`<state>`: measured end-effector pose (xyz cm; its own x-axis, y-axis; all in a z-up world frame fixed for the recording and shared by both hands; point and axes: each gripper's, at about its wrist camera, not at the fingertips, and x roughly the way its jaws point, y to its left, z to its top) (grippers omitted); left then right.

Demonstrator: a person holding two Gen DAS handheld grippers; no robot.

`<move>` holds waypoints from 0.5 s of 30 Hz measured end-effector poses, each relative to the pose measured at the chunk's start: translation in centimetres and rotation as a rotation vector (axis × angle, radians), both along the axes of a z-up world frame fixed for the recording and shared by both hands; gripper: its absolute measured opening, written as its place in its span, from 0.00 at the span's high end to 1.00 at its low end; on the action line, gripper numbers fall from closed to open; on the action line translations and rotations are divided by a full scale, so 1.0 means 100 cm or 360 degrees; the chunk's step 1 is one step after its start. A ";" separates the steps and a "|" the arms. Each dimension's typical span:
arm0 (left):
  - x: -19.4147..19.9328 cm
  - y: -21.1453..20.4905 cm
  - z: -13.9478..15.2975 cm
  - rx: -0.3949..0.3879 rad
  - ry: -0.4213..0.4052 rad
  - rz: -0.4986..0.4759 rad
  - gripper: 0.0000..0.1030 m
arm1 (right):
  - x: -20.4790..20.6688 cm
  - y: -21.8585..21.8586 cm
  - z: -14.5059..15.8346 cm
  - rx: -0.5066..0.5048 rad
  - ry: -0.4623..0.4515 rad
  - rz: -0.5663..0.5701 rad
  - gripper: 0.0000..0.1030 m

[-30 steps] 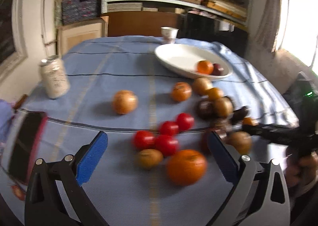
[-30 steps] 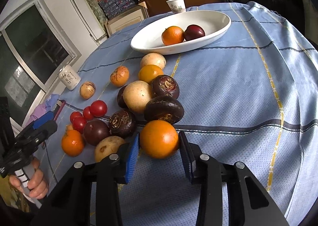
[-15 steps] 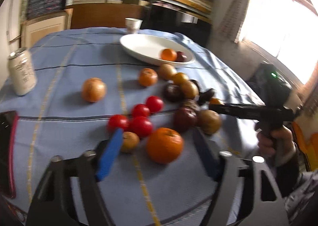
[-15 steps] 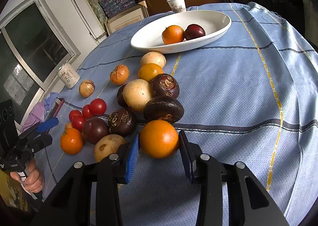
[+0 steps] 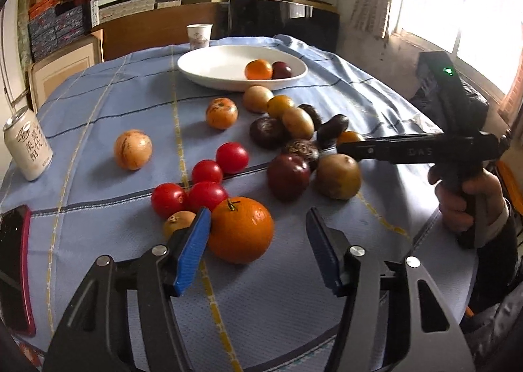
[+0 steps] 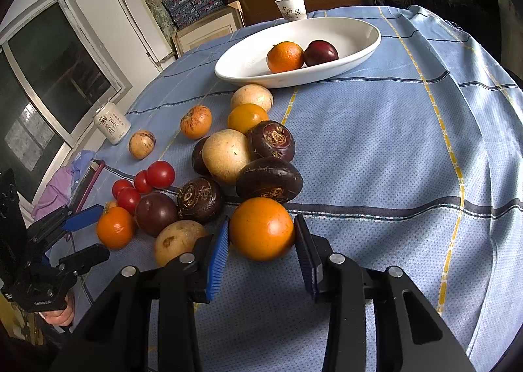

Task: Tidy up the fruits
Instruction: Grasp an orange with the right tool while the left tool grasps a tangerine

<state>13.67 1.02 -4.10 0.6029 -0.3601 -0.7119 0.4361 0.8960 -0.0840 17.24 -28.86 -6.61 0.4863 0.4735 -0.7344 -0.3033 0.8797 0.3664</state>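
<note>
A large orange lies on the blue cloth between the half-narrowed jaws of my left gripper. Its left pad is against the fruit and the right pad stands clear of it, so the gripper is open. My right gripper is shut on another orange that rests on the cloth. A white oval bowl at the back holds a mandarin and a dark plum. The left wrist view shows the right gripper side-on, a hand on its handle.
Loose fruit fills the cloth's middle: several red tomatoes, dark purple fruits, tan round fruits. A drink can and a red-edged phone sit at the left, a paper cup behind the bowl. Shelves line the back wall.
My left gripper's jaws have narrowed from wide open and it has dropped closer around the large orange, swinging toward the right. The right gripper has stayed still on its orange.
</note>
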 end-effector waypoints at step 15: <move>0.008 0.000 -0.006 0.0046 0.0055 0.0050 0.43 | 0.000 0.000 0.000 -0.0003 0.0001 0.0001 0.61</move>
